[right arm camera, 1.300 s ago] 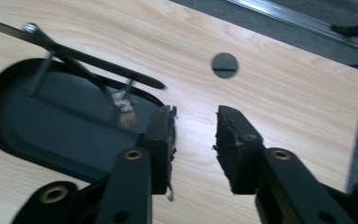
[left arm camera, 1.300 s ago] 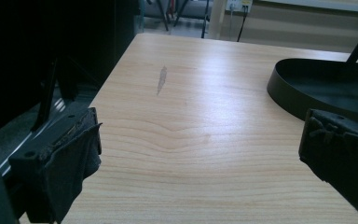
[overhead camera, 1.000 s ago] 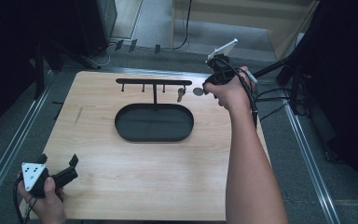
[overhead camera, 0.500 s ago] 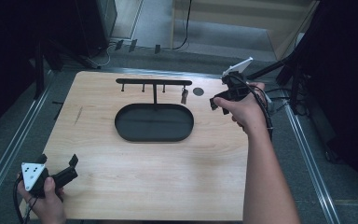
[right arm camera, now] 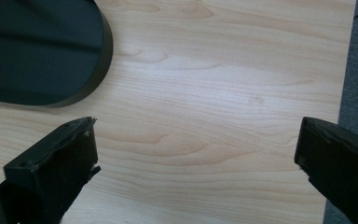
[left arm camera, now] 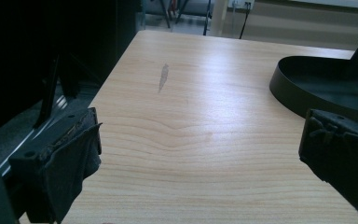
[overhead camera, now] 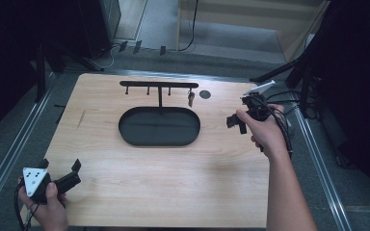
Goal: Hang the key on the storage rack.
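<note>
The left gripper (overhead camera: 60, 175) is sitting at the near left corner of the wooden table (overhead camera: 173, 183), well apart from the black oval tray (overhead camera: 159, 127) and on the person's side of it, gripped by the left hand (overhead camera: 46, 204) with its grey three-cornered plate facing up; its jaws are standing spread wide with nothing between them, released. In the left gripper view that gripper (left arm camera: 200, 154) is looking across bare wood toward the tray's (left arm camera: 317, 86) curved wall, which is lying off to the far right of the jaws. A grey smudge (overhead camera: 81, 119) is marking the tabletop left of the tray. The tray is resting near the middle of the table, and a thin black T-shaped rack (overhead camera: 160, 86) is rising from its far edge, with small pegs under the crossbar. A small dark item (overhead camera: 191, 98) is hanging from the rack's right end, just above the tray's far right rim; too small to identify. A dark round spot (overhead camera: 204, 94) is lying on the table just right of that, beyond the tray. The right gripper (overhead camera: 236, 120) is hovering right of the tray, near the table's right edge, held by the right hand (overhead camera: 265, 132); its jaws have just been opening and are gaping wide, empty, released. In the right gripper view the gripper (right arm camera: 196, 154) is pointing down at bare wood, with the tray's (right arm camera: 105, 51) rounded end at upper left.
</note>
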Tool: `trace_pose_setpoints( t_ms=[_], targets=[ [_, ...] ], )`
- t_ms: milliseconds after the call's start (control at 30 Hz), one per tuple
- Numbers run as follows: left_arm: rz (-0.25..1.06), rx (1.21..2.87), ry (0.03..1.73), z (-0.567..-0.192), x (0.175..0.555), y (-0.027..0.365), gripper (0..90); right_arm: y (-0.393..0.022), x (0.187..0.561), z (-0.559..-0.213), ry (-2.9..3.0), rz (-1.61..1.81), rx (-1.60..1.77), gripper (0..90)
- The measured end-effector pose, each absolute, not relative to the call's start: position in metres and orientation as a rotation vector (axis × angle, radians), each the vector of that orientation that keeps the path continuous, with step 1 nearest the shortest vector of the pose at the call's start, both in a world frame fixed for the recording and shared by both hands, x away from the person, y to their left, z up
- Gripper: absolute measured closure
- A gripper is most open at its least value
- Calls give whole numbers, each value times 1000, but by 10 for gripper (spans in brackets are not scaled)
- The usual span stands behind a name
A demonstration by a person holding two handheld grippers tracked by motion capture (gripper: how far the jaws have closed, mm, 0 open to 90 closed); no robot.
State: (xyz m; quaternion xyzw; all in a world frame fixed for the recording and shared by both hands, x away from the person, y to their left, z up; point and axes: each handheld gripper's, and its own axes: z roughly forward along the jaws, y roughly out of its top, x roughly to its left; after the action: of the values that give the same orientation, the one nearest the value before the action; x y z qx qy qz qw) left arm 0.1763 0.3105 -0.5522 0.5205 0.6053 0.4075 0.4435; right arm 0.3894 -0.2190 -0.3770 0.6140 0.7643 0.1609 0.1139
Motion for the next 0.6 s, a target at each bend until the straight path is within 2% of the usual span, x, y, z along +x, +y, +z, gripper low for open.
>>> trace_pose_setpoints(
  t_ms=[600],
  targets=[
    [1017, 1295, 1496, -552, 176, 310, 0, -256, 348, -444, 2164, 614, 1796, 0]
  ],
)
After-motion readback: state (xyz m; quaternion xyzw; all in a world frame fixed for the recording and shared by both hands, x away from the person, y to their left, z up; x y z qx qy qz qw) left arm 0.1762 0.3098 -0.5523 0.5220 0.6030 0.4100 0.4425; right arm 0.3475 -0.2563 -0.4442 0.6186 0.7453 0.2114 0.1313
